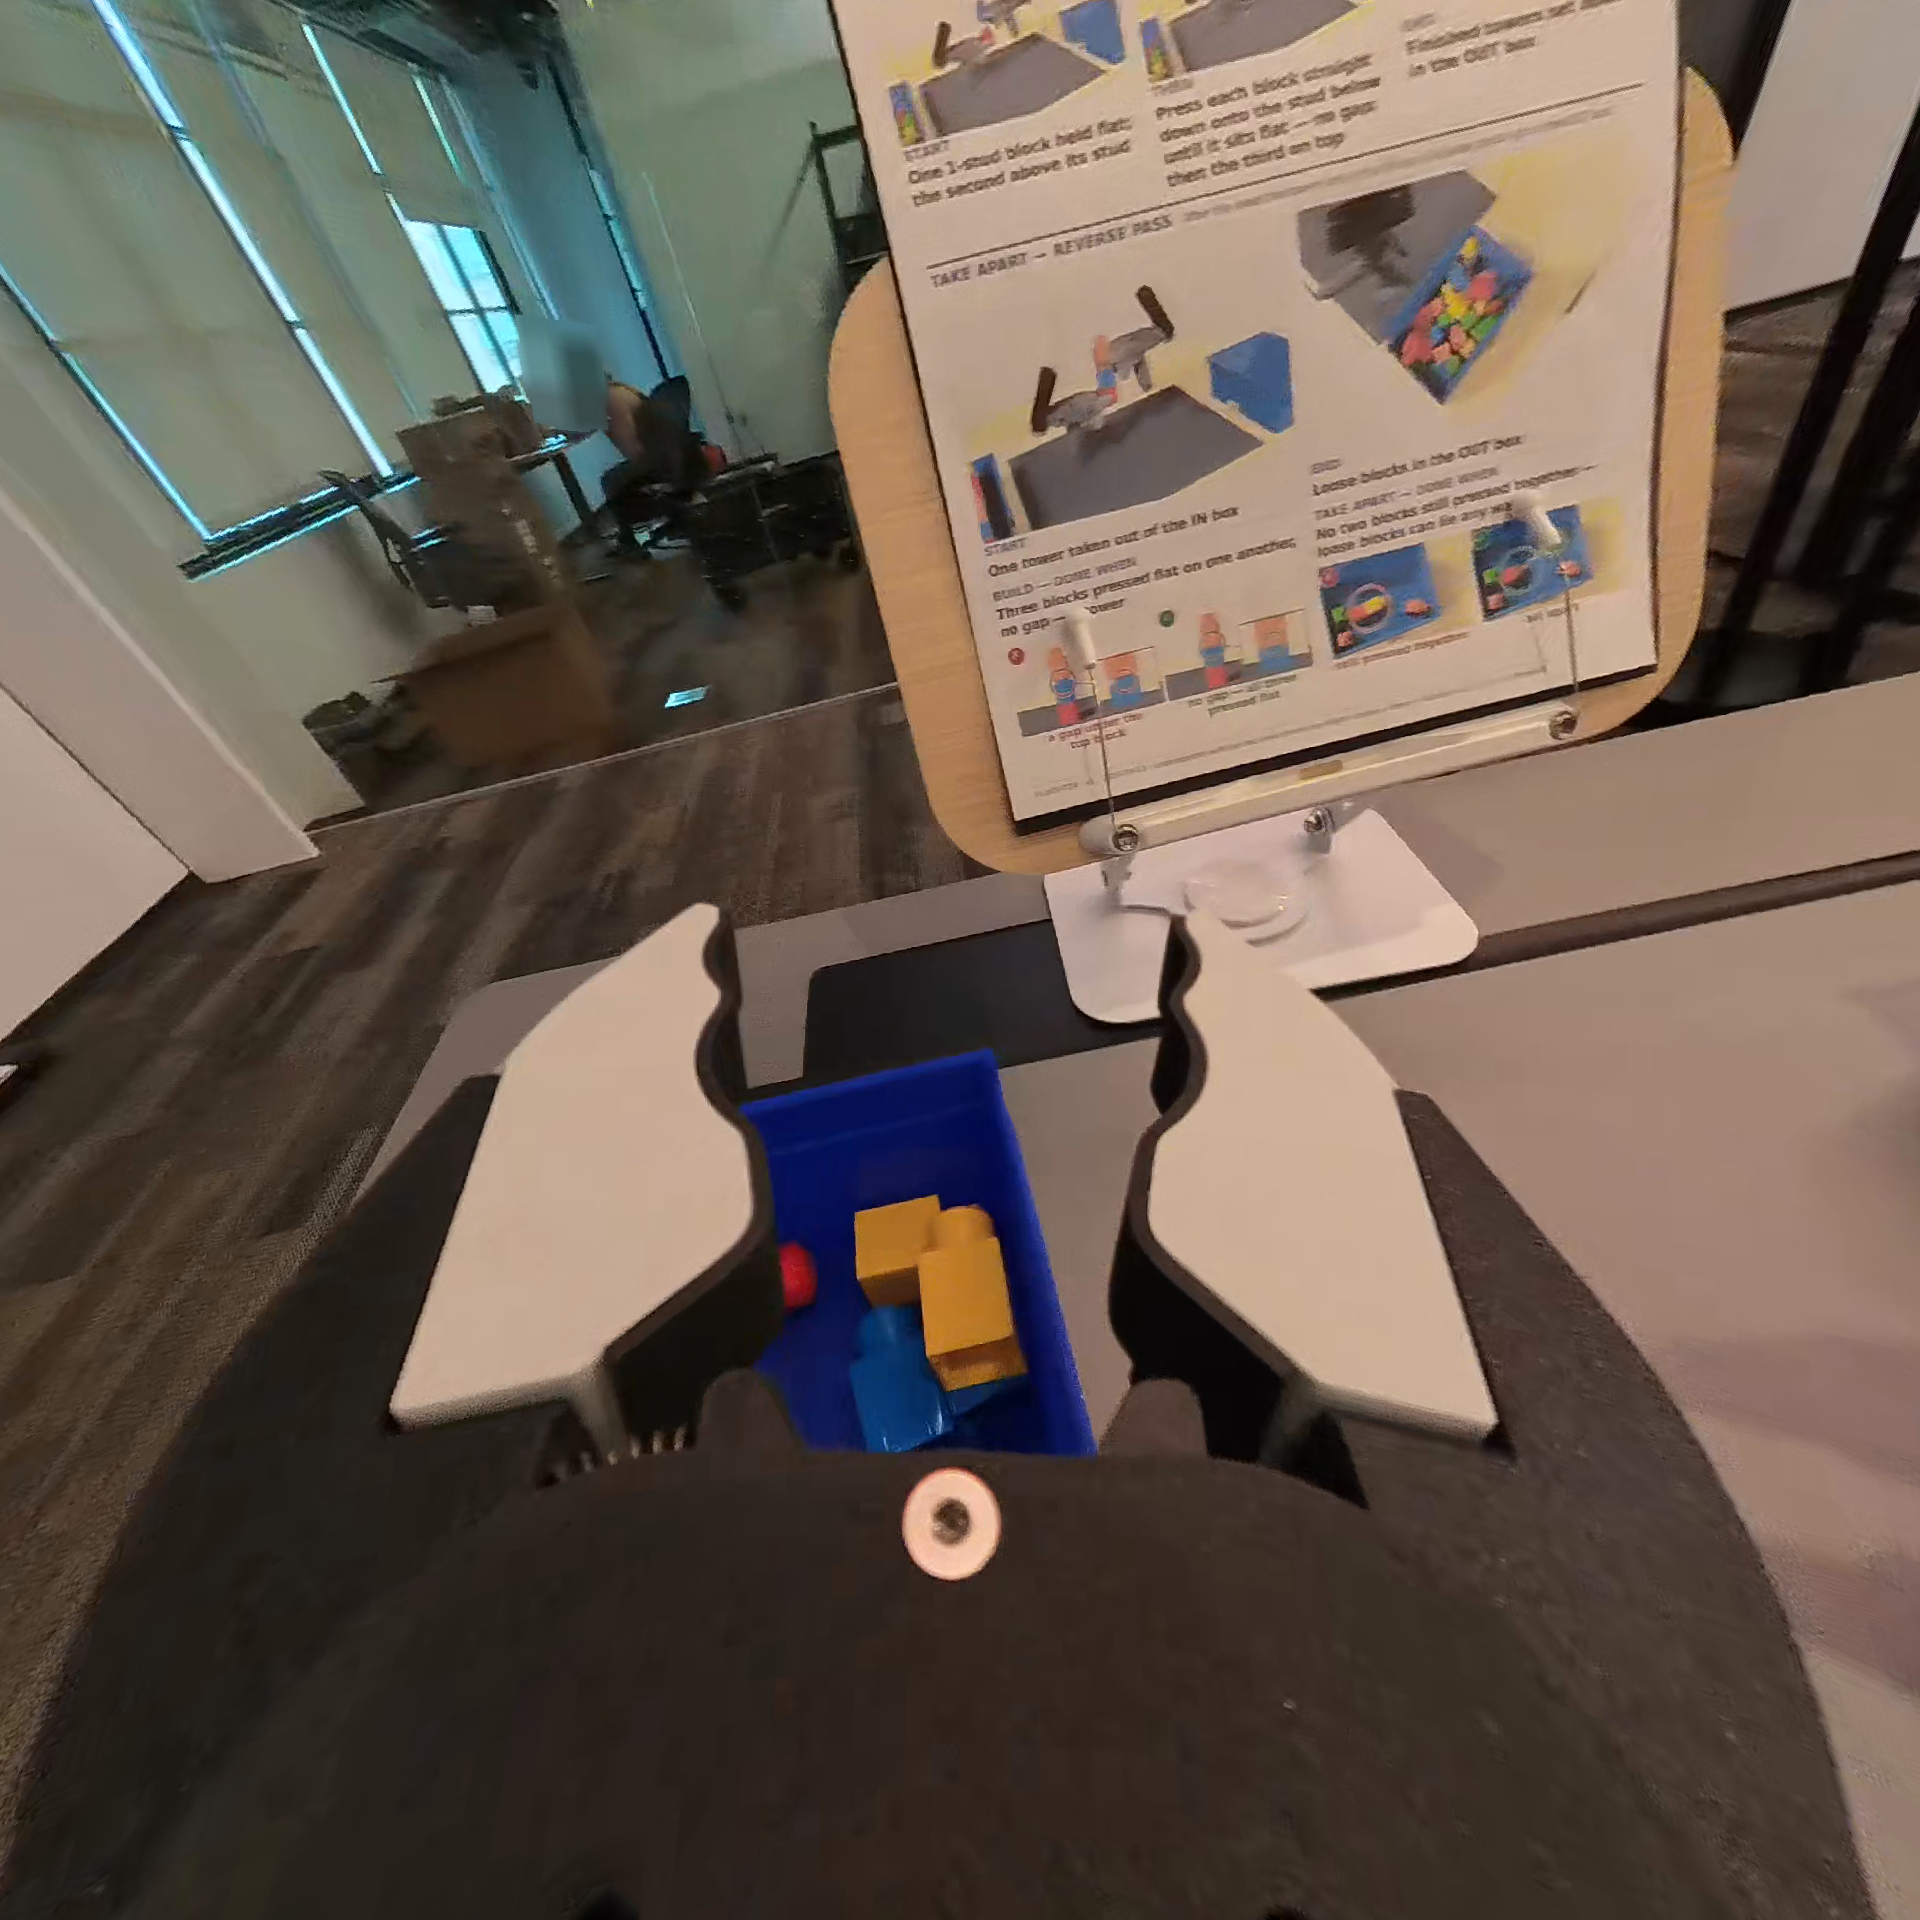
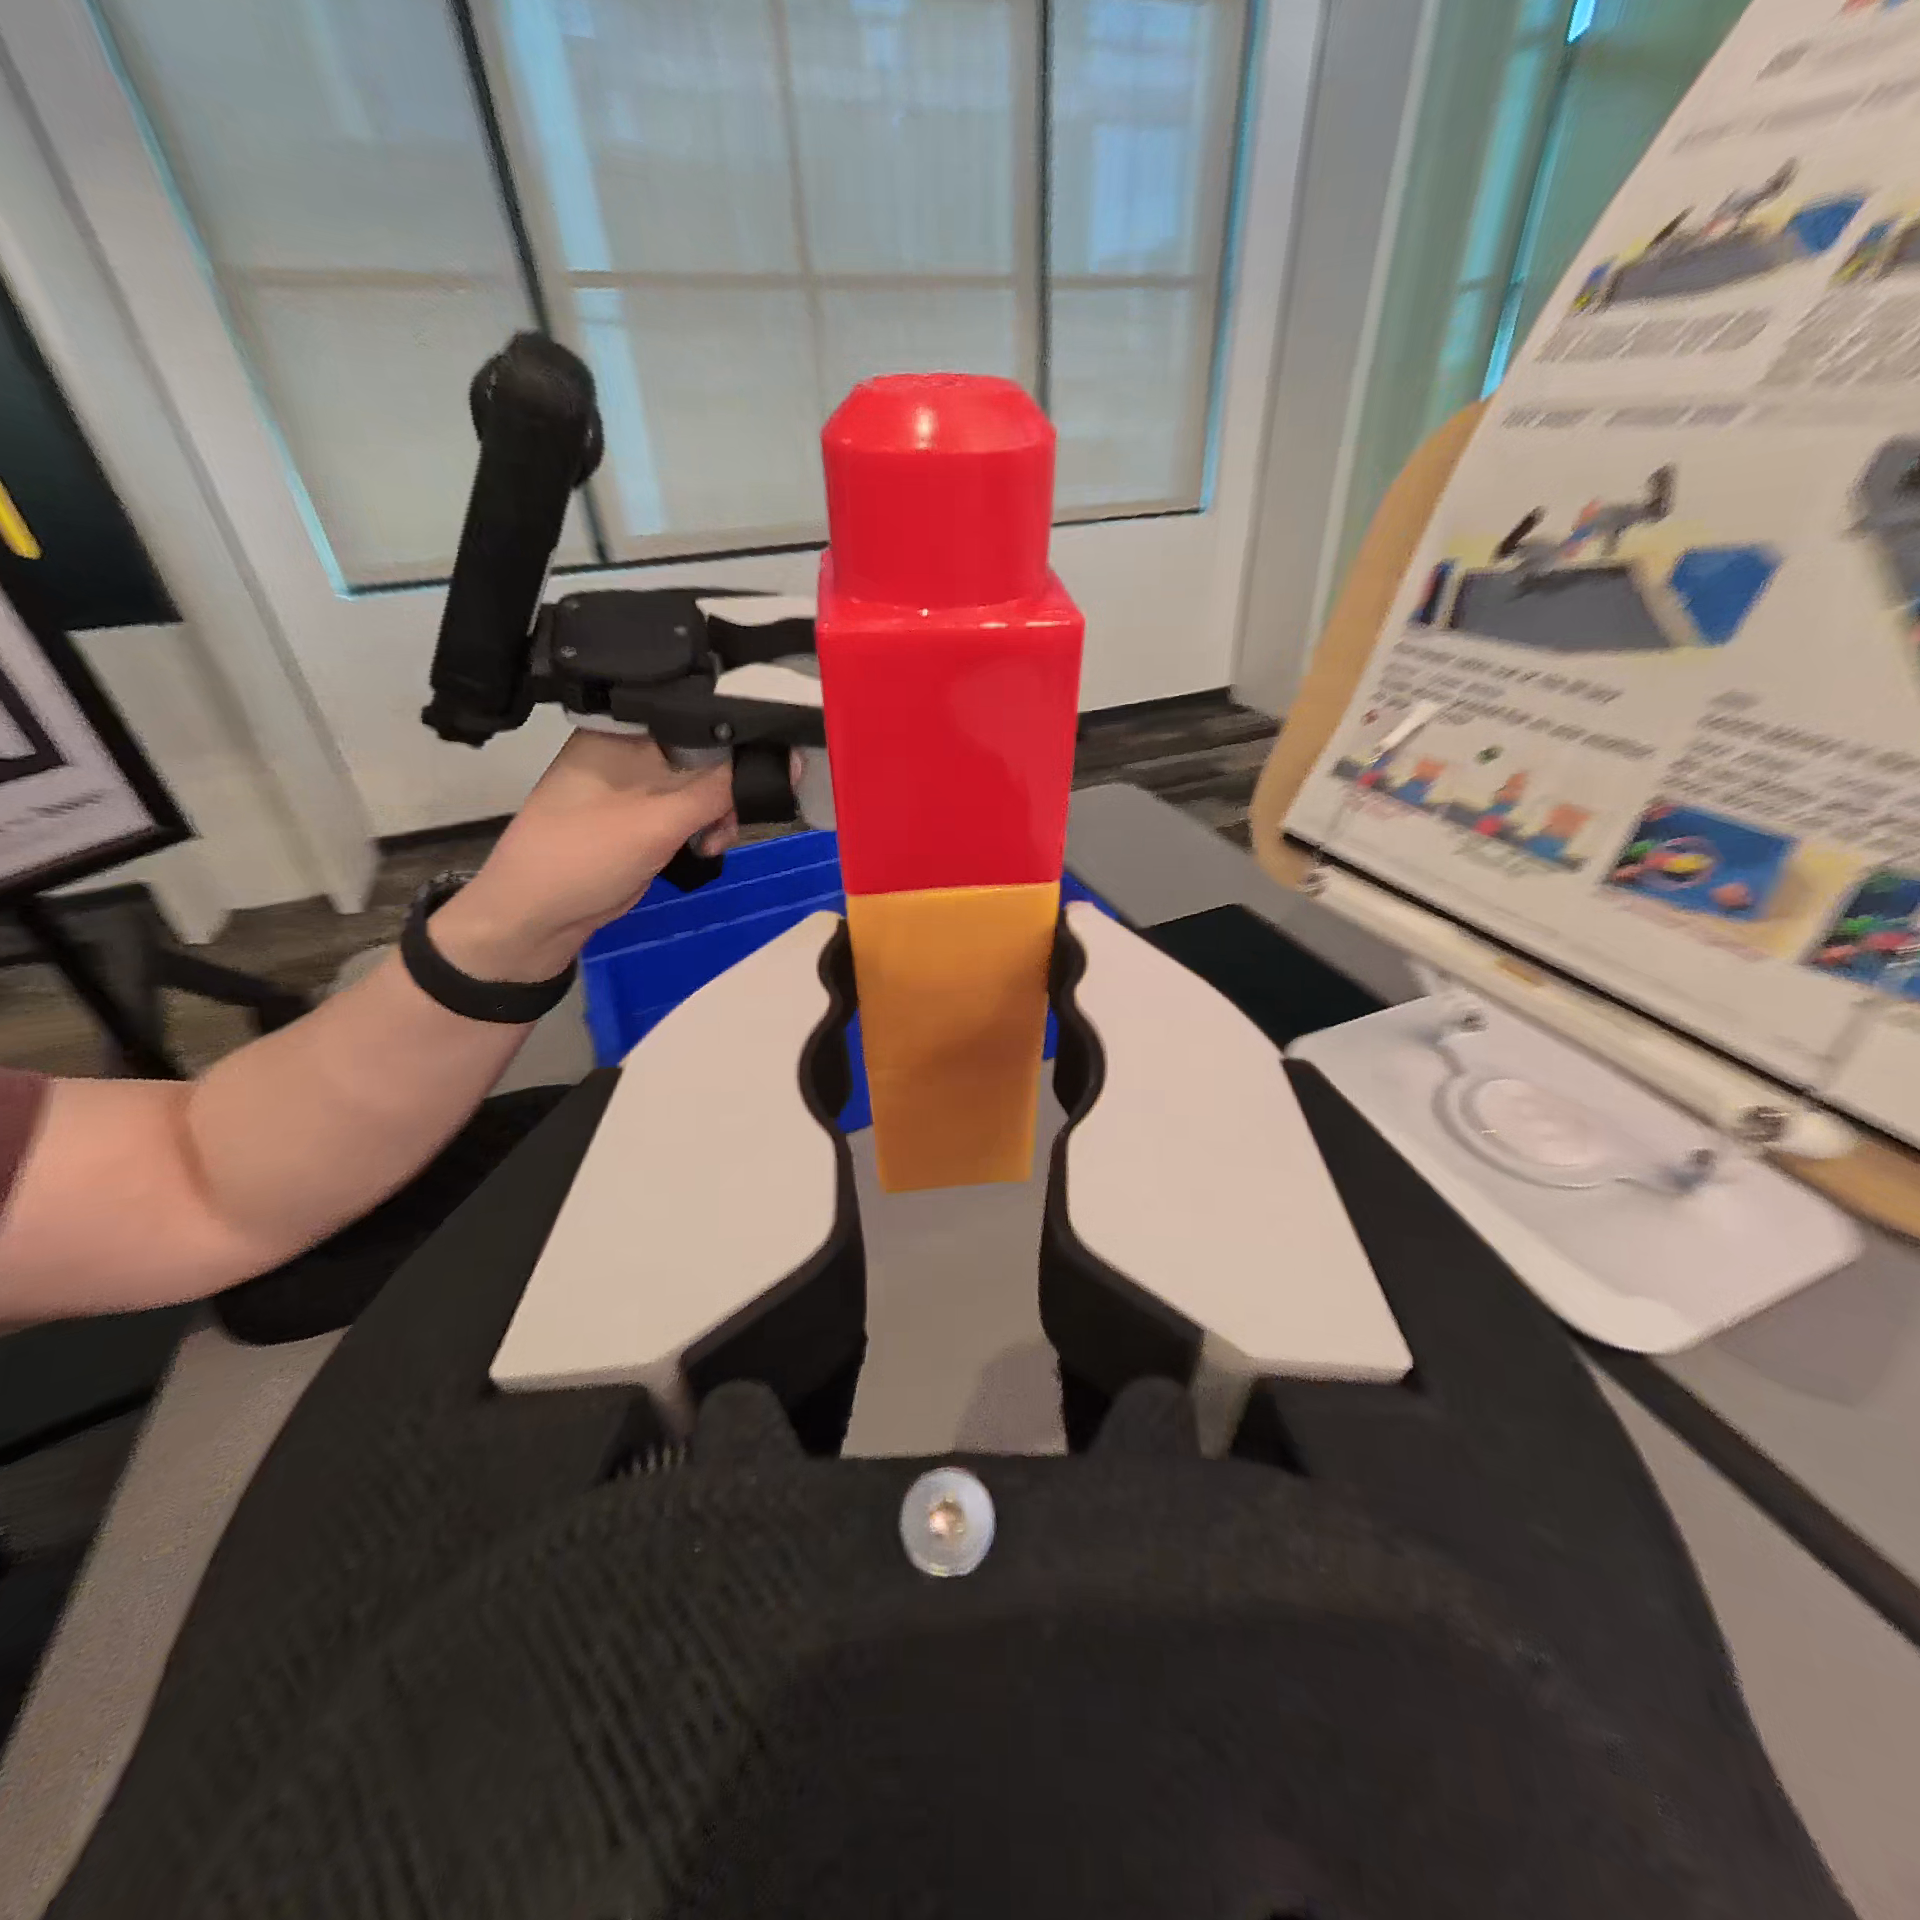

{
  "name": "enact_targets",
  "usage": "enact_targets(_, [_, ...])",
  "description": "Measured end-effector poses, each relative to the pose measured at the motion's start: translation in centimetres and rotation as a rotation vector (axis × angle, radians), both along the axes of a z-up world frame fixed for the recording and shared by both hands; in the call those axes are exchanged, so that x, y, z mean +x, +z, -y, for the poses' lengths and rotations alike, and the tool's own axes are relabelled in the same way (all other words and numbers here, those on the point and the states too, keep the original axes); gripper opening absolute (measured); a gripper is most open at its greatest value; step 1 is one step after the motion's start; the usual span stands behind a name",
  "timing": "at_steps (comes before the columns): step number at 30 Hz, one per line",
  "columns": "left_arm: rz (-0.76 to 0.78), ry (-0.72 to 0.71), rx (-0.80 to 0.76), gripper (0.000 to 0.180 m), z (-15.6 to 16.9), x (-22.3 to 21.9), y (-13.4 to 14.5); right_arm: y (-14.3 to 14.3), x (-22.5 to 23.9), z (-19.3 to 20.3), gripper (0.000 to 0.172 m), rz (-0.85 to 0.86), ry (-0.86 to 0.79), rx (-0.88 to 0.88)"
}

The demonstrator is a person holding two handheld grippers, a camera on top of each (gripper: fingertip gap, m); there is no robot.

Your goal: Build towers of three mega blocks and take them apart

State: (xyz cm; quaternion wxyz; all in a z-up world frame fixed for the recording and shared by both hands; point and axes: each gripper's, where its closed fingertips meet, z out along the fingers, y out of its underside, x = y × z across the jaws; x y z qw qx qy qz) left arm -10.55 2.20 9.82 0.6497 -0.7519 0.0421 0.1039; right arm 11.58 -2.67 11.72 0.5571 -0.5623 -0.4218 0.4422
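Two stacked blocks, red block (image 2: 948, 727) on yellow block (image 2: 951, 1039), yellow clamped by right gripper (image 2: 951, 997) fingers at frame centre, left gripper (image 1: 945, 997) fingers spread wide, bare, above blue bin (image 1: 883, 1132).

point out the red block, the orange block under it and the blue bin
red block (image 2: 948, 727), right wrist view, front face
orange block (image 2: 951, 1039), right wrist view, front face
blue bin (image 1: 894, 1127), left wrist view, far inner wall

Left gripper (image 1: 945, 997) gapes wide, seemingly bare; right gripper (image 2: 951, 997) clamps upright

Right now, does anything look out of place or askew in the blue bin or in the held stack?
Nothing stands out. Loose blocks lie tumbled in the blue bin, as expected; the red block sits flush on the yellow block.
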Motion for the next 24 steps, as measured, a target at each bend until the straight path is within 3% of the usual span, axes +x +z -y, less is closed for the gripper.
enact_targets(5, [0.062,-0.017,0.035,0.078,-0.2,0.0,0.0,3.4,4.8,0.5,0.036,-0.013,-0.234,0.096])
enact_targets(8, [0.045,0.006,0.073,0.077,0.2,-0.3,0.8,3.3,8.6,0.3,0.036,0.015,-0.382,0.129])
enact_targets(11, [0.061,-0.004,0.101,0.077,0.6,-0.3,1.5,1.2,12.9,-0.2,0.036,0.035,-0.513,0.117])
enact_targets(18, [0.062,-0.031,0.103,0.077,0.9,0.4,1.9,-5.0,21.0,-1.1,0.036,0.028,-0.647,-0.013])
enact_targets(24, [0.066,-0.078,0.089,0.077,1.2,1.7,1.9,-9.6,24.8,-2.3,0.036,0.026,-0.734,-0.107])
